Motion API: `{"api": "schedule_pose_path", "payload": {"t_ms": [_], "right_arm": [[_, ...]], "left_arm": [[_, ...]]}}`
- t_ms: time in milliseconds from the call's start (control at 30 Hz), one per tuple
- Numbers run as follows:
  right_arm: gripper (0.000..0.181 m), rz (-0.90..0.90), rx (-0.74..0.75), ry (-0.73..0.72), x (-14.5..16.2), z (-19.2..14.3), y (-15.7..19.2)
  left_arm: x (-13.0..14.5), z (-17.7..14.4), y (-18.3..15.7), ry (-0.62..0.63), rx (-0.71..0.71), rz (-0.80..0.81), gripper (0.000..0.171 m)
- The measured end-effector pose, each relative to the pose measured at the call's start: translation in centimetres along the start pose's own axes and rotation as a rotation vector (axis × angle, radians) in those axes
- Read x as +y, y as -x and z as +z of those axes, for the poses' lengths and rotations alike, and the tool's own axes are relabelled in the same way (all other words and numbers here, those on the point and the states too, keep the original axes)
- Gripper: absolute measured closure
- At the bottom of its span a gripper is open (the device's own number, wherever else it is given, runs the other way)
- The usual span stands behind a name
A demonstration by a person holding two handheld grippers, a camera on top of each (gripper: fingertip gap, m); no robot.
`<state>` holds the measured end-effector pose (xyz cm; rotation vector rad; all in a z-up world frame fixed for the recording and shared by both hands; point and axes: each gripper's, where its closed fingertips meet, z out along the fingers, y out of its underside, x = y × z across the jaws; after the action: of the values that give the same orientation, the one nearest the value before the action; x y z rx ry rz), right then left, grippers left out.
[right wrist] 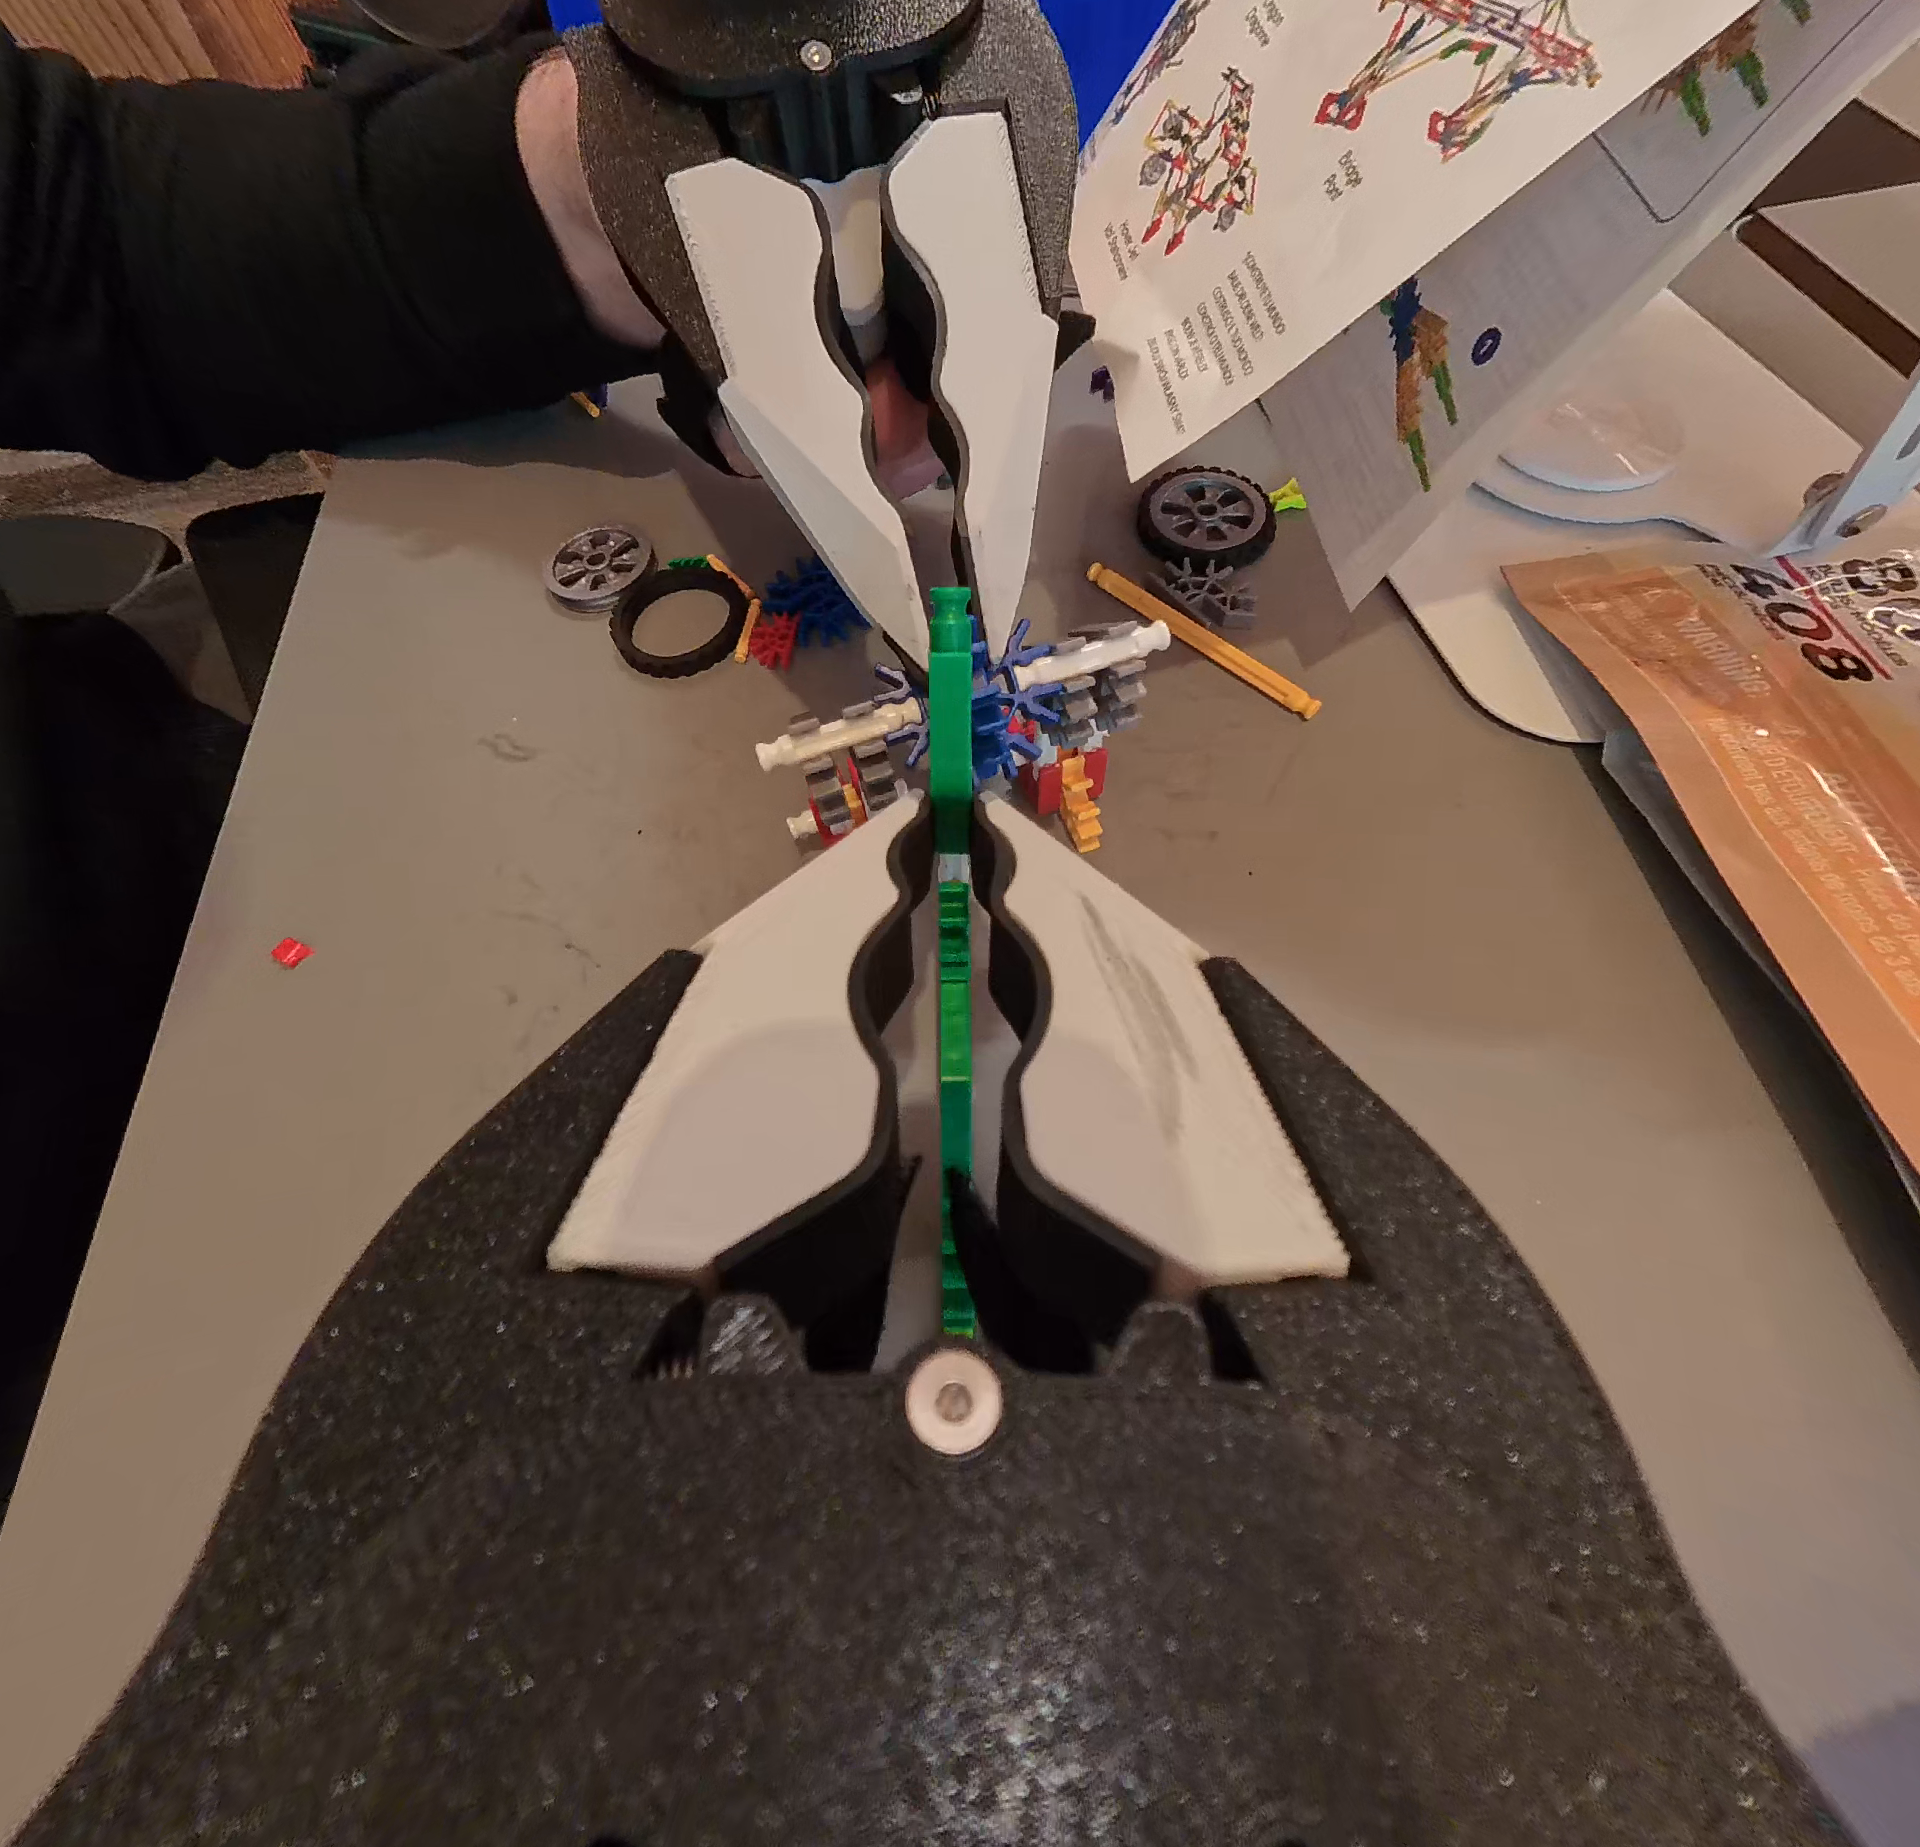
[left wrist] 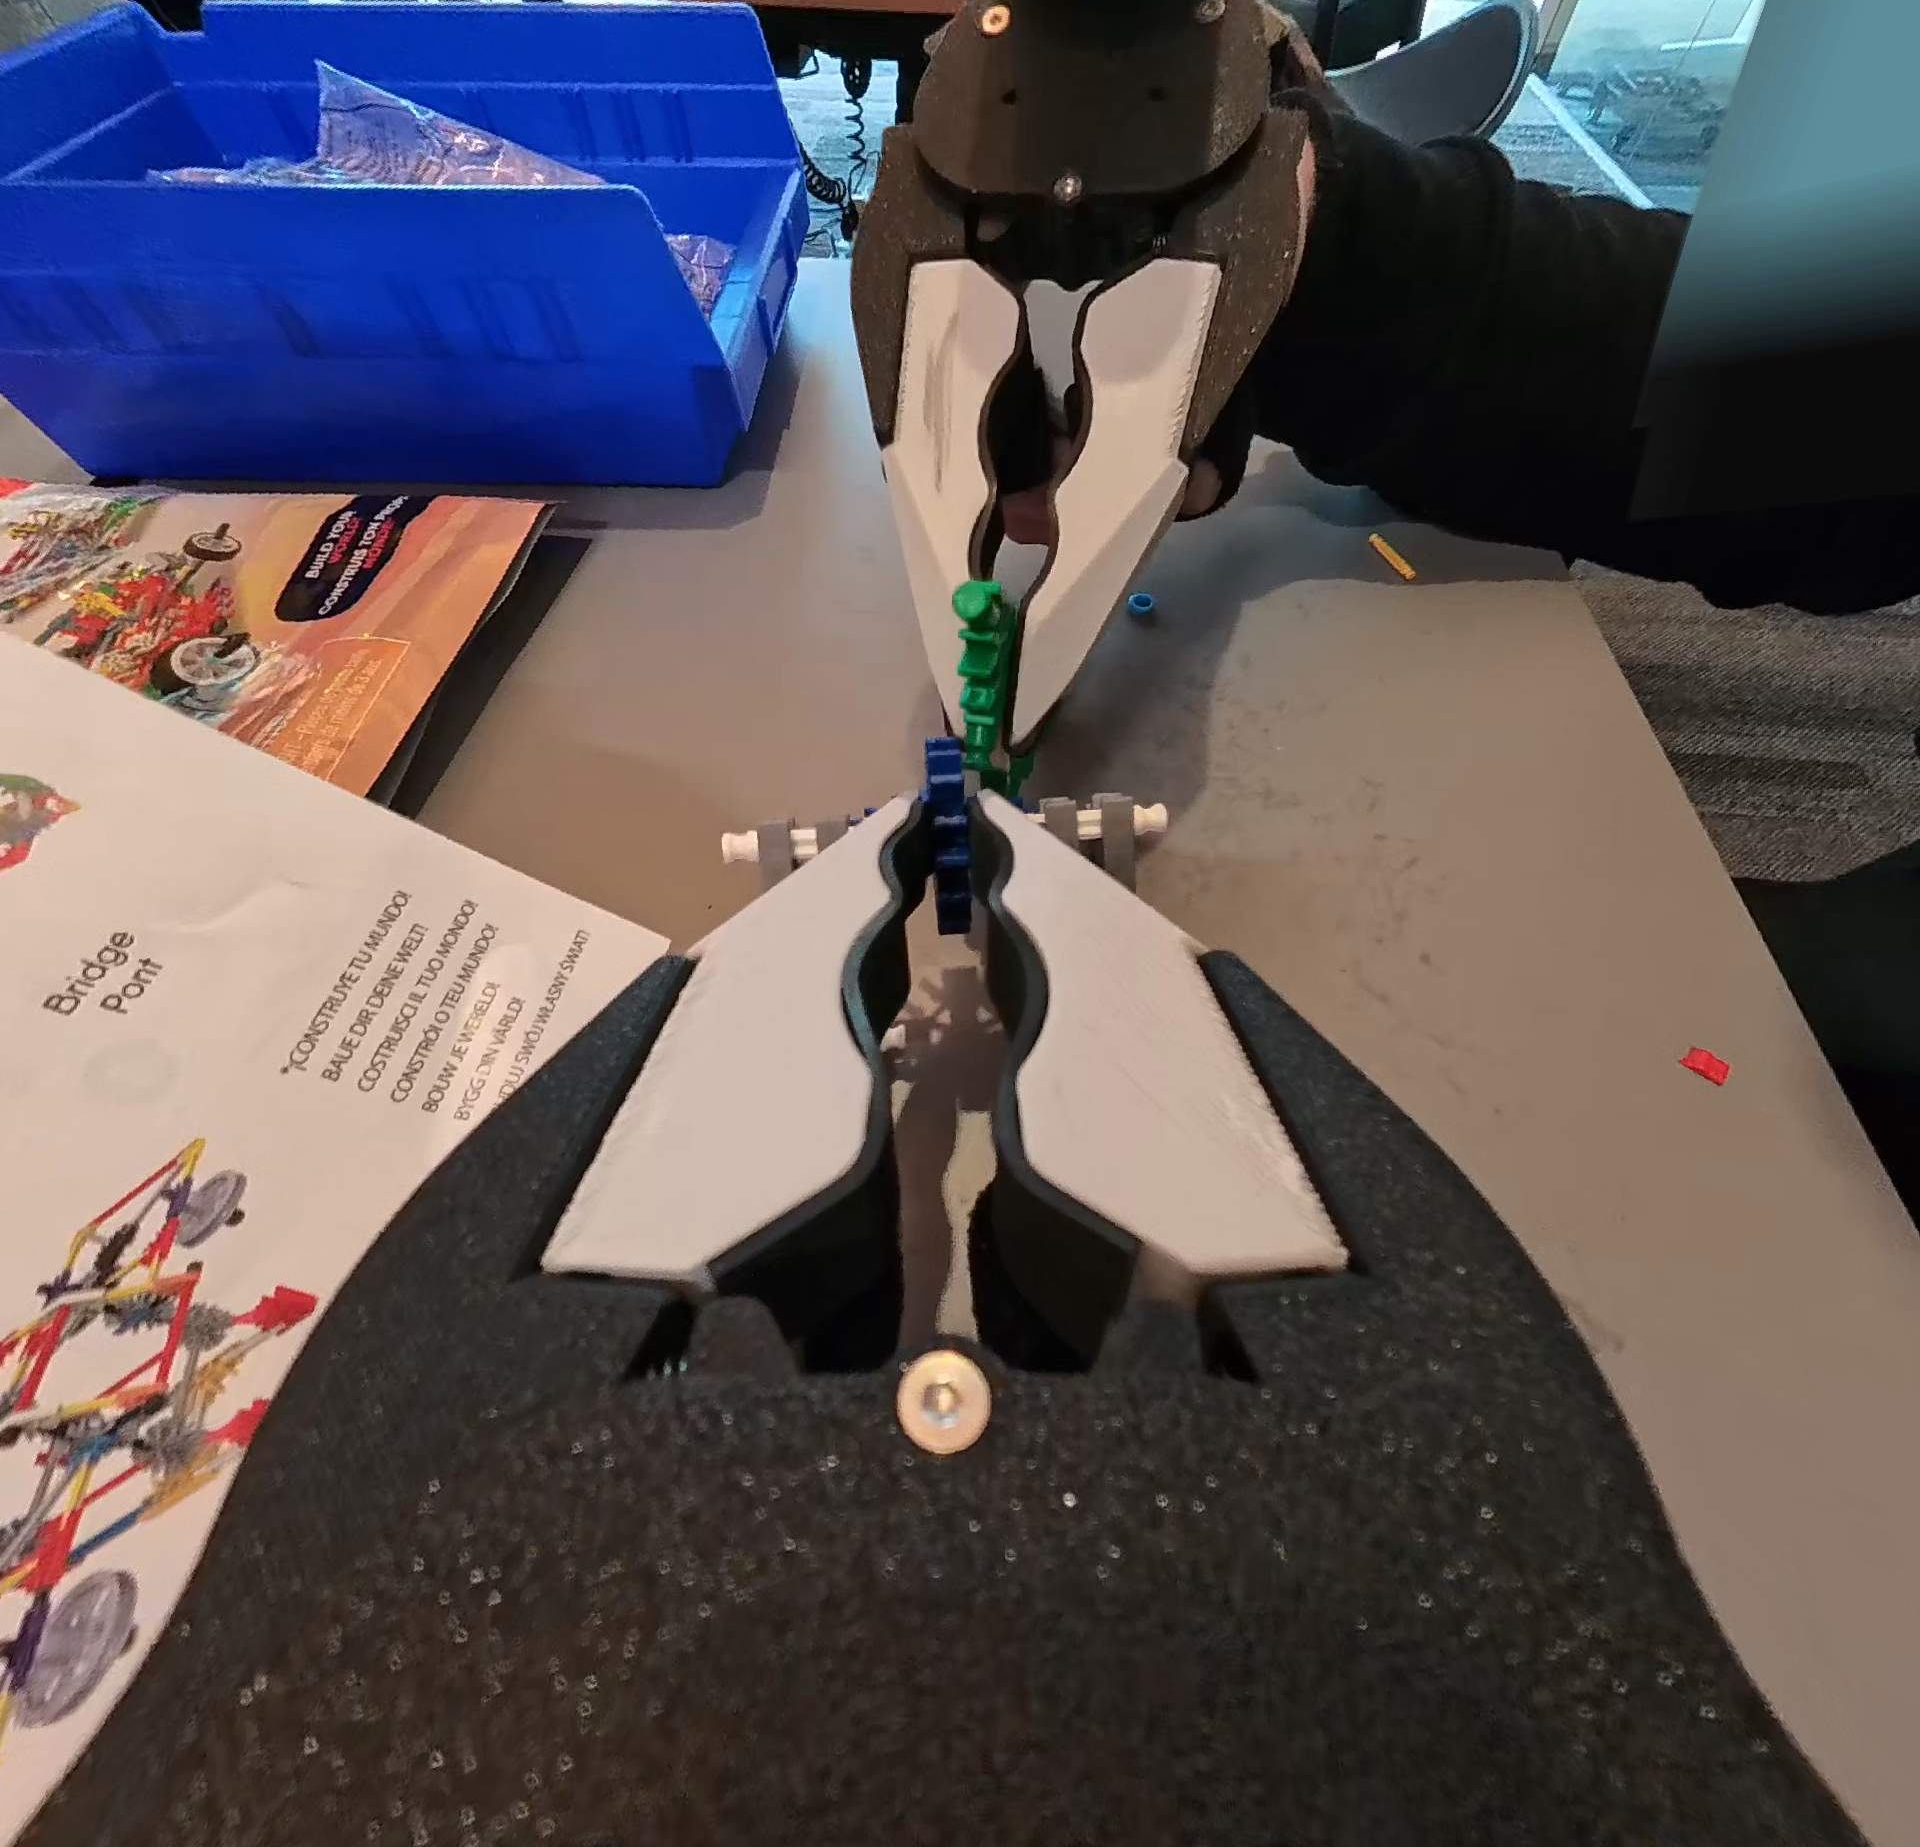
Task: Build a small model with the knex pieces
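A small build of white rods and grey, red and yellow connectors (right wrist: 1070,748) stands on the grey table (right wrist: 520,862). My left gripper (left wrist: 948,810) is shut on the build's blue snowflake connector (left wrist: 948,867); it also shows from the far side in the right wrist view (right wrist: 940,644). My right gripper (right wrist: 951,810) is shut on a green rod-and-connector piece (right wrist: 951,717), whose front end sits against the blue connector (right wrist: 1003,706). In the left wrist view the right gripper (left wrist: 987,732) comes down from the far side with the green piece (left wrist: 982,654).
A blue bin (left wrist: 416,291) with plastic bags stands at the back left, with instruction sheets (left wrist: 208,966) in front of it. Loose wheels (right wrist: 1205,519), a tyre ring (right wrist: 681,634), a yellow rod (right wrist: 1205,644) and an orange bag (right wrist: 1766,758) lie around the build. Less than 4 cm separates the two grippers' tips.
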<state>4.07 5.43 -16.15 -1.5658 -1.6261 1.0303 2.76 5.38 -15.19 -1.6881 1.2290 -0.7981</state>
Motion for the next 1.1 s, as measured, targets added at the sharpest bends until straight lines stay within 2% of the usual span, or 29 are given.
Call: {"api": "schedule_pose_path", "payload": {"t_ms": [333, 800, 1100], "right_arm": [[0.176, 0.038, -0.022, -0.031, -0.05, 0.34, -0.11], [0.176, 0.095, -0.048, -0.092, -0.28, 0.42, -0.50], [0.175, 0.086, -0.019, -0.096, -0.28, 0.48, -0.86]], "left_arm": [[-0.11, -0.02, 0.01, -0.077, 0.046, -0.084, 0.165], [-0.12, -0.16, 0.12, -0.124, 0.085, -0.142, 0.164], [-0.22, -0.15, 0.13, -0.127, 0.065, -0.105, 0.159]]}}
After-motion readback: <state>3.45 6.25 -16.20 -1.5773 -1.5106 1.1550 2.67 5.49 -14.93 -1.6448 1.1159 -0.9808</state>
